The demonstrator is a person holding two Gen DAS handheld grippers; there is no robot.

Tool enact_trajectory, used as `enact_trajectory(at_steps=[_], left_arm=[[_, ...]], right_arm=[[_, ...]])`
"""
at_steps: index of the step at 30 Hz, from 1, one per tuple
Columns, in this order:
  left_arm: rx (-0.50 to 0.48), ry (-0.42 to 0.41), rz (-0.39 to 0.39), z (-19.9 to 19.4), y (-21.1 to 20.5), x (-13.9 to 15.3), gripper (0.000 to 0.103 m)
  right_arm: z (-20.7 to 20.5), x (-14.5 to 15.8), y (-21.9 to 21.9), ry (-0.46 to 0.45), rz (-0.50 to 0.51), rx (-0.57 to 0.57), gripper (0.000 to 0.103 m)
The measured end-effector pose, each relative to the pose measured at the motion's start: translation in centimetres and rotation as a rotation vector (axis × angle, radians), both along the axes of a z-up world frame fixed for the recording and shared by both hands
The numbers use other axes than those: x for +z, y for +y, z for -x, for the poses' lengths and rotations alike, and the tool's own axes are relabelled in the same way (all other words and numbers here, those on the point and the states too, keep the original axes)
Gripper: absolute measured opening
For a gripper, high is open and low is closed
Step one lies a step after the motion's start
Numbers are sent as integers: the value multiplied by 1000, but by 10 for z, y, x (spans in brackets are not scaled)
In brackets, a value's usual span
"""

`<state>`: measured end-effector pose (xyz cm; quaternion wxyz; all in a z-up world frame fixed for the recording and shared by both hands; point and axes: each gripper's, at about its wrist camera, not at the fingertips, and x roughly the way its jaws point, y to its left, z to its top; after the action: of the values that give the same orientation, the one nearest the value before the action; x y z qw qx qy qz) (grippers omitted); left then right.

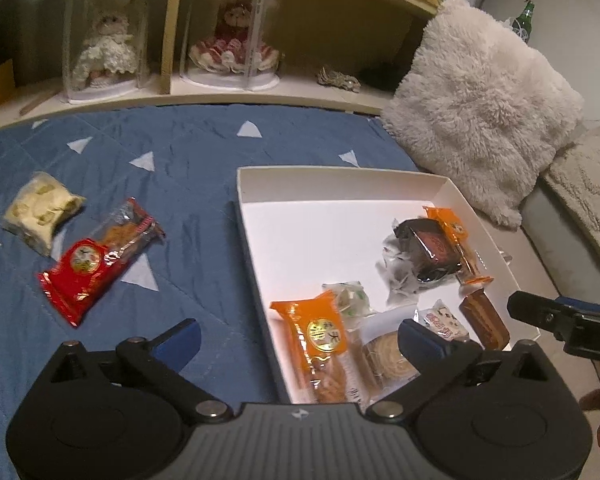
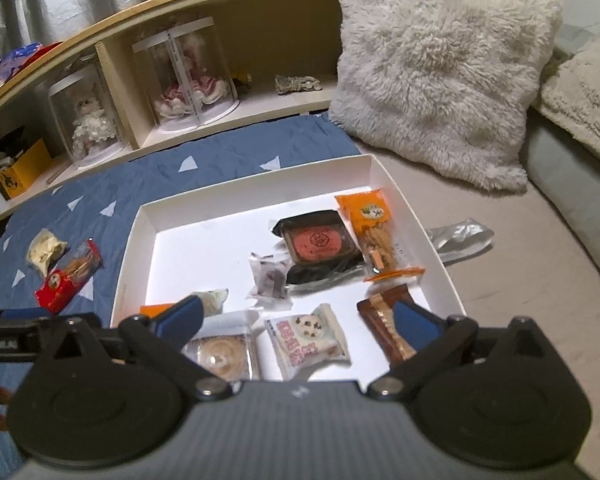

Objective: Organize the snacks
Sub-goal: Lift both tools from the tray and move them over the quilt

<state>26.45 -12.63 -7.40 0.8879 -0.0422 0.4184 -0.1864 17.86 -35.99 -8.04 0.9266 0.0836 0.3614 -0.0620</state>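
A white shallow box (image 1: 340, 178) (image 2: 256, 184) lies on a blue quilt and holds several wrapped snacks: an orange pack (image 1: 316, 328), a dark round cake (image 2: 318, 240), a second orange pack (image 2: 374, 228), a white cookie pack (image 2: 306, 334) and a brown bar (image 2: 384, 324). Left of the box on the quilt lie a red pack (image 1: 96, 264) (image 2: 68, 278) and a pale yellow pack (image 1: 40, 210) (image 2: 44, 250). My left gripper (image 1: 300, 338) hangs open over the box's near left corner, empty. My right gripper (image 2: 298, 318) is open above the box's near edge, empty.
A fluffy white cushion (image 1: 484, 108) (image 2: 440, 68) leans at the back right. A silver wrapper (image 2: 460, 238) lies just right of the box. A wooden shelf (image 1: 236, 96) with two cased dolls runs along the far side. The right gripper's tip (image 1: 536, 310) shows in the left wrist view.
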Motion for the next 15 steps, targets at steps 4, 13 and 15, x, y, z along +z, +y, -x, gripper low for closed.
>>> enact_trajectory(at_steps=[4, 13, 15], left_arm=[[5, -23, -14, 8, 14, 4, 103], [75, -64, -27, 18, 58, 19, 103], [88, -74, -28, 20, 71, 23, 103]], right_arm=[[4, 3, 5, -20, -6, -22, 102], [7, 5, 25, -58, -17, 13, 102], [6, 3, 30, -58, -13, 27, 102]])
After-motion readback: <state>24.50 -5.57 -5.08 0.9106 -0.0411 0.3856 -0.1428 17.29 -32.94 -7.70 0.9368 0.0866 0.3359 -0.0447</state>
